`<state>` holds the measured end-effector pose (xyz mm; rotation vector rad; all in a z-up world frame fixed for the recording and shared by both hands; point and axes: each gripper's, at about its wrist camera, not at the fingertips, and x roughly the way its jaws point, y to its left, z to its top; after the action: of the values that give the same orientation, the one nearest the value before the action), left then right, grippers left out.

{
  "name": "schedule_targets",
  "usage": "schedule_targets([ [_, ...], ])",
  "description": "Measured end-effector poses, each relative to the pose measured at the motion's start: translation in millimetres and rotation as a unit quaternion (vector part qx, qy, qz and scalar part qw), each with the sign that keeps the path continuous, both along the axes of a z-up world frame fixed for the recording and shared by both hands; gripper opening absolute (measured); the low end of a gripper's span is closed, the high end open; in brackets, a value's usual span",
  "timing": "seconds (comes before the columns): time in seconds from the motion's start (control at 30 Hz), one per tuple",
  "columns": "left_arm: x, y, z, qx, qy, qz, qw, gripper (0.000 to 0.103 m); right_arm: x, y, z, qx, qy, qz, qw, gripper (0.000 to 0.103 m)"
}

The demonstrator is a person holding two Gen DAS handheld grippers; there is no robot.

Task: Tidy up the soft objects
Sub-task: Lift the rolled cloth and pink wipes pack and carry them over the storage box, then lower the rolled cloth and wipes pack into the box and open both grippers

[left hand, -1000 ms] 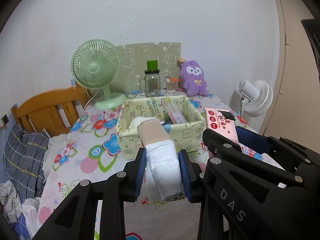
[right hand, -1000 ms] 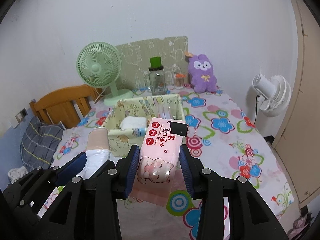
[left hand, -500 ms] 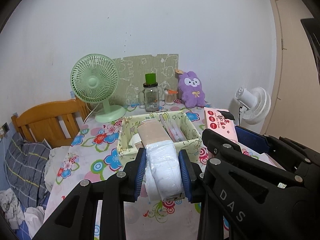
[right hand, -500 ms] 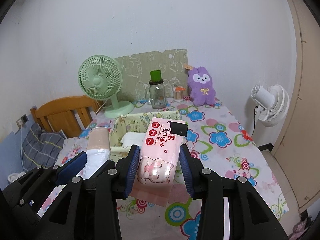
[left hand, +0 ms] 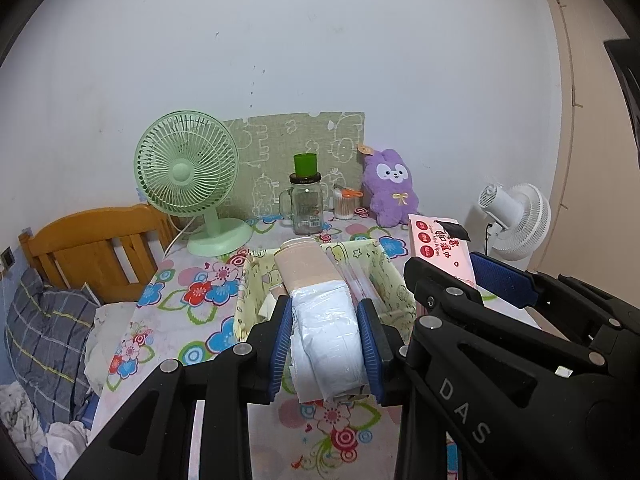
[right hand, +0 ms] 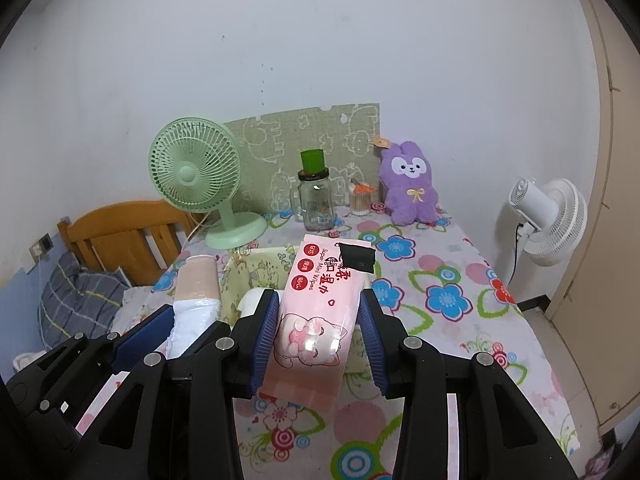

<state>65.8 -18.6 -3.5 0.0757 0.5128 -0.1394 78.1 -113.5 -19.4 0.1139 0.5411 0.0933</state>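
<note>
Now white roll point(left hand: 326, 340) clamped within left tool point(left hand: 325, 344), pink wipes pack point(right hand: 316, 320) clamped within right tool point(right hand: 319, 340).

Left hand-held gripper point(left hand: 325, 344): matte black angular linkage frame, silver round screw heads at the joints, blue ribbed pads on both fingers. Right hand-held gripper point(right hand: 318, 338): same build; white "DAS" lettering on its side, possibly moulded, hard to tell through fisheye distortion.

The left gripper point(left hand: 325, 344) squeezed a white and tan roll point(left hand: 320, 308) above the yellow basket point(left hand: 394, 284). The right gripper point(left hand: 440, 270) held pink wipes point(left hand: 440, 240) just right of the basket. A green fan point(left hand: 188, 172) stood behind it.
</note>
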Motion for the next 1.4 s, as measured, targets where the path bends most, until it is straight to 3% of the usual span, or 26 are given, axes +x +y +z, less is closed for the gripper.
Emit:
schedule_targets([
  [0.6, 65.1, 1.7, -9.8, -0.007, 0.012, 0.022, 0.9997, 0.033, 67.6, -1.5, -11.2, 0.008, 0.015, -0.002, 1.000, 0.044],
  [1.13, 117.5, -2.4, -40.0, -0.009, 0.044, 0.029, 0.9986, 0.034, 115.9, -7.3, -39.4, 0.003, 0.050, 0.001, 0.999, 0.044],
  [1.23, 124.2, -0.7, -46.6, -0.016, 0.057, 0.025, 0.9979, 0.039, 124.0, -5.8, -46.6, -0.001, 0.062, 0.004, 0.998, 0.044],
  [1.4, 131.5, 4.9, -55.2, -0.016, 0.076, 0.027, 0.9966, 0.061, 135.2, 0.8, -55.3, -0.008, 0.071, 0.015, 0.997, 0.044],
])
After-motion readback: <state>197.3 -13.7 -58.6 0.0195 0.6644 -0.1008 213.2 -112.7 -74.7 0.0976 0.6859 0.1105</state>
